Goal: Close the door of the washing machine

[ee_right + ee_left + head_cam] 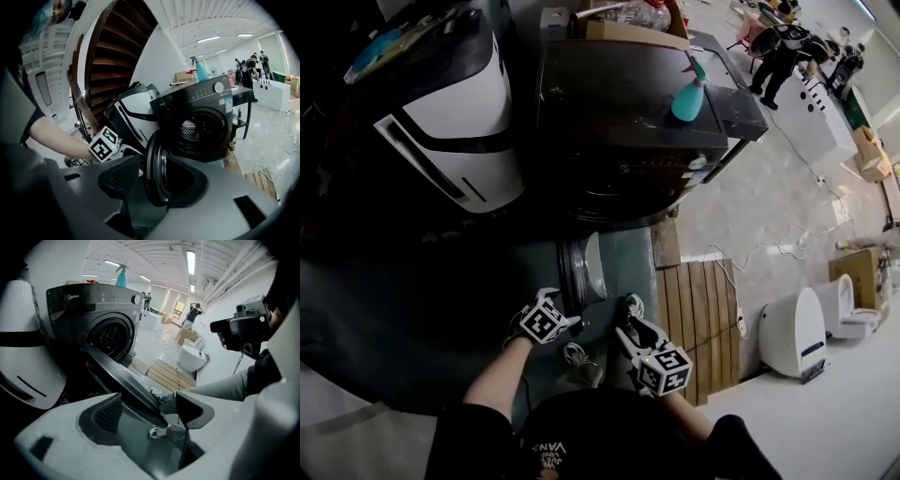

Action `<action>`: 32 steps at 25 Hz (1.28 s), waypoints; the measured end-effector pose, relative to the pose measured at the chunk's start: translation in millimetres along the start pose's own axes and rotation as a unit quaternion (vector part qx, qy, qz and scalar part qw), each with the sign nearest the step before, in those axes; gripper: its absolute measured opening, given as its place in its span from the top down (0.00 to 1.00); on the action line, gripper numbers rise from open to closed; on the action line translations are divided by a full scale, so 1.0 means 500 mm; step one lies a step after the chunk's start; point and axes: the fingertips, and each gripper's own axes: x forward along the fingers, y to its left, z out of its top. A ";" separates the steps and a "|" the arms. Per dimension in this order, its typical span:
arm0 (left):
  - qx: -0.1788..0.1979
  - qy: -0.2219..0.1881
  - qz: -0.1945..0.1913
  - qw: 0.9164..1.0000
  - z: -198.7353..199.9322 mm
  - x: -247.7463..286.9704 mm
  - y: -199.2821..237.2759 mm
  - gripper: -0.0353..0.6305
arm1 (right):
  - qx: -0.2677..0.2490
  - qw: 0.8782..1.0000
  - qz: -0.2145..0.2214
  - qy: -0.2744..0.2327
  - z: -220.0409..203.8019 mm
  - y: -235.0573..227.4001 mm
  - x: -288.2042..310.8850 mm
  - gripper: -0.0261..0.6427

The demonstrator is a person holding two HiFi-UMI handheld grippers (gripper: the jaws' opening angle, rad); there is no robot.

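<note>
door (578, 272): round, thick dark rim, bulging glass, swung wide open from machine (628, 122) front, edge-on toward person | left gripper (574, 325): jaws apart, door rim between, unclamped | right gripper (628, 330): jaws apart astride door rim

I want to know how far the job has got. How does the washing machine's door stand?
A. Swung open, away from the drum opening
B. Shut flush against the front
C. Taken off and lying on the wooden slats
A: the door stands swung out from the washing machine, and the right gripper view shows the drum opening uncovered.
</note>
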 end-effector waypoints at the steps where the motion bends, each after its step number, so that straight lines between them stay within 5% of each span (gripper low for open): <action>1: 0.004 -0.002 -0.004 1.000 0.014 0.012 -0.008 0.41 | 0.006 1.000 -0.006 -0.002 0.001 -0.017 -0.006 0.72; 21: -0.024 0.001 -0.043 0.999 0.332 0.216 -0.068 0.48 | 0.023 0.999 -0.033 0.025 0.115 -0.389 -0.016 0.73; 32: -0.026 -0.017 0.004 1.000 0.477 0.294 -0.004 0.60 | 0.085 0.994 -0.047 0.044 0.119 -0.566 0.047 0.79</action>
